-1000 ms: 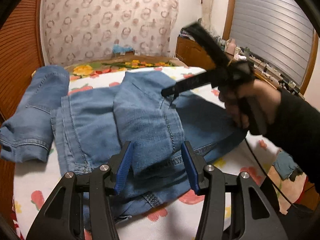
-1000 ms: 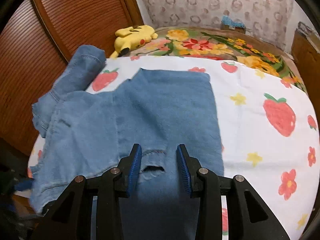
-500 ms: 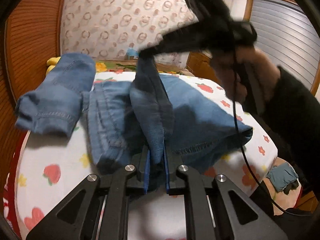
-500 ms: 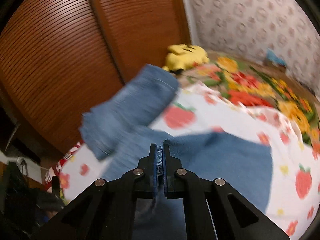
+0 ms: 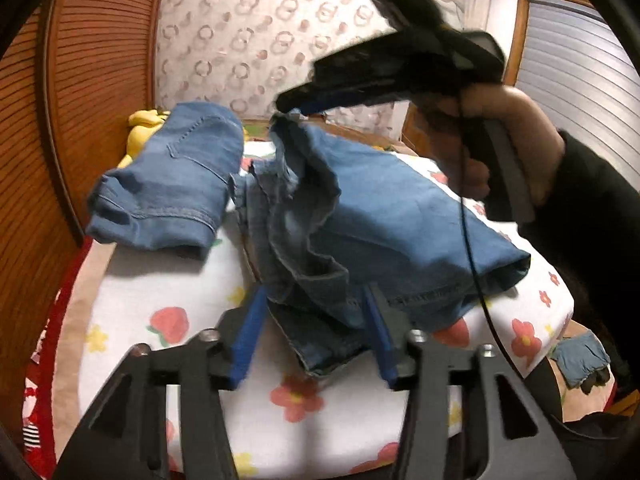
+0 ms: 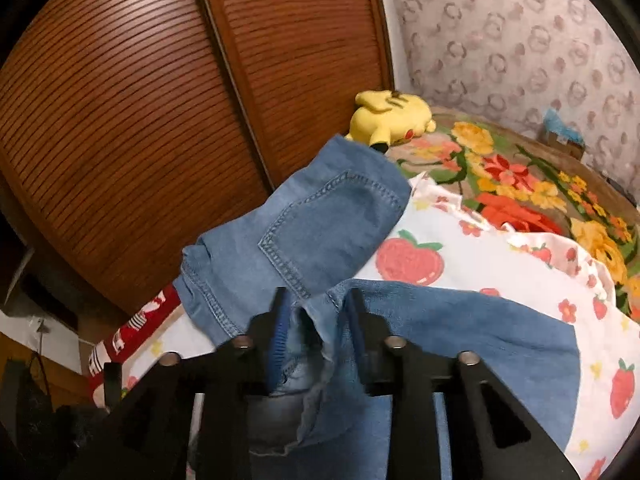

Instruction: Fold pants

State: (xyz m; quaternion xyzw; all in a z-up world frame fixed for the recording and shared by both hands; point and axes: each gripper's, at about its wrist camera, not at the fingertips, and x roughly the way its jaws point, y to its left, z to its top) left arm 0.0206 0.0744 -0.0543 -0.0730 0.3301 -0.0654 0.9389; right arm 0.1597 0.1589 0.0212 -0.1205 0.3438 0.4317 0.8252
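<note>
Pants point(image 5: 384, 216) bunched on bed sheet point(image 5: 160, 280) | left hand-held gripper point(image 5: 312, 332) released | right hand-held gripper point(image 6: 316, 332) released, denim between

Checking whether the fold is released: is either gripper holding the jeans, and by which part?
Neither clamps them. The left gripper and the right gripper both stand open, with a bunched edge of the jeans lying loose between their fingers.

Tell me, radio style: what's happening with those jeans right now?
Left gripper open, denim loose between its jaws. Right gripper open around a raised fold of the jeans. Second folded pair lies alongside, nothing blocking.
</note>
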